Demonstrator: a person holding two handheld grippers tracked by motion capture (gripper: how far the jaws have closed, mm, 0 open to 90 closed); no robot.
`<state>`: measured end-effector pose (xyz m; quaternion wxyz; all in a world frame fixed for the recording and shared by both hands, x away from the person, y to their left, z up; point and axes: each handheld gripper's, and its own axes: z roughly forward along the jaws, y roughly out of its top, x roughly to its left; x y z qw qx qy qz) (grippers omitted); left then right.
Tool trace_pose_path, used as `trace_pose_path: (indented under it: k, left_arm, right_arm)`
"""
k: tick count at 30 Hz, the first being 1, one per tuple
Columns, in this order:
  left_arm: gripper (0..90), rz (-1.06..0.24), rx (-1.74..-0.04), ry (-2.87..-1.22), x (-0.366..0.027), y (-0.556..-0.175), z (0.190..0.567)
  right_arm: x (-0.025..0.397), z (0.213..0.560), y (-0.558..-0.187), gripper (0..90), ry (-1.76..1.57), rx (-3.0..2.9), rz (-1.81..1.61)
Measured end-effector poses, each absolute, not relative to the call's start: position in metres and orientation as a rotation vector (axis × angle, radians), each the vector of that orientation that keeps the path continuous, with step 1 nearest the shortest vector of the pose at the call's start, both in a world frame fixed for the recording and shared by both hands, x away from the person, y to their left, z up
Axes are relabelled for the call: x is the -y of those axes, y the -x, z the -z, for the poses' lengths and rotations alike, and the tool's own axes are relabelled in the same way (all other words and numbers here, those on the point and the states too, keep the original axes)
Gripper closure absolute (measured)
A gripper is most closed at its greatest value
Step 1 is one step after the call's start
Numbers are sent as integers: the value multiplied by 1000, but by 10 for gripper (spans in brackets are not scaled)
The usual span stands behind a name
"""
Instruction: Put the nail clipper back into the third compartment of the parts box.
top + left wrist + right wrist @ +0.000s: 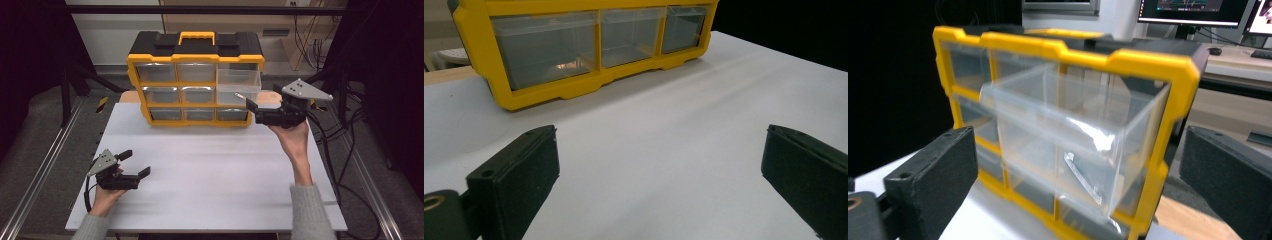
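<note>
A clear plastic drawer [239, 86] is seen pulled partway out of the right column of a yellow and black drawer organizer [195, 80], which stands at the far edge of the white table [210, 170]. In the right gripper view the drawer [1058, 145] juts forward from the yellow frame [1148, 65], and a thin, pale, rod-like item [1083, 177] is seen inside it, too faint to be identified. The right gripper [250, 106] is held raised just beside the organizer's right front corner, close to the protruding drawer; its jaws are spread wide and nothing is gripped between them. The left gripper [135, 164] is held low over the near left part of the table, well apart from the organizer, with its jaws likewise opened wide and empty. In the left gripper view the organizer's bottom row of closed drawers [549, 45] is seen beyond the bare tabletop [664, 150].
</note>
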<state>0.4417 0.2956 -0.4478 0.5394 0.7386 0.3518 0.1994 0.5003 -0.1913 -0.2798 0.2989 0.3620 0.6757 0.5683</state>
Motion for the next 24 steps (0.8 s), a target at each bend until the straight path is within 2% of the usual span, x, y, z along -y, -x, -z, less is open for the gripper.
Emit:
trace_pose_path:
  k: [24]
  left_arm:
    - [19, -474, -836, -1766, -294, -442, 449]
  right_arm:
    - [221, 387, -452, 21, -993, -1906, -1552]
